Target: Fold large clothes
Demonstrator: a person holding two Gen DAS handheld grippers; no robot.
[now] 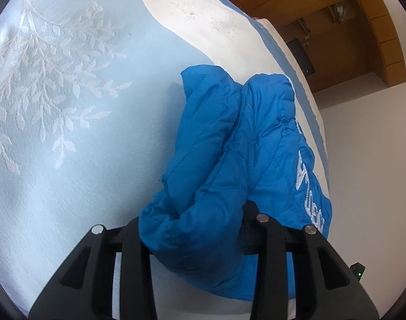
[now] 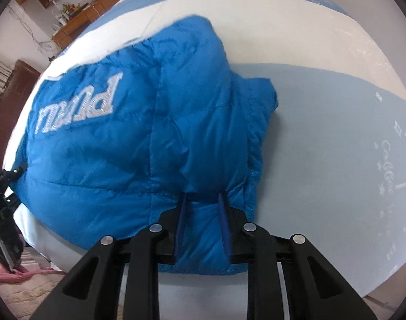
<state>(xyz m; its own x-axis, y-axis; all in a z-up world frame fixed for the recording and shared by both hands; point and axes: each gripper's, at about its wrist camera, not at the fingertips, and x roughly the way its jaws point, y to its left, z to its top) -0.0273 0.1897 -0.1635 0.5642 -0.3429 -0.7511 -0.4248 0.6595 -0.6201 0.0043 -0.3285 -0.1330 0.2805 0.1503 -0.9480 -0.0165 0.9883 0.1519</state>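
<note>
Ahead of your left gripper you see a pale blue bedspread (image 1: pixel 69 133) with white leaf embroidery; beyond it, wooden cabinets (image 1: pixel 336 40). Up-left of your right gripper, a cluttered wooden shelf (image 2: pixel 67 2).

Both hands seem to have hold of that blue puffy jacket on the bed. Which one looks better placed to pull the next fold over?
Probably the right gripper: it pinches a flat edge of the blue jacket. The left gripper holds only a bunched lump.
</note>
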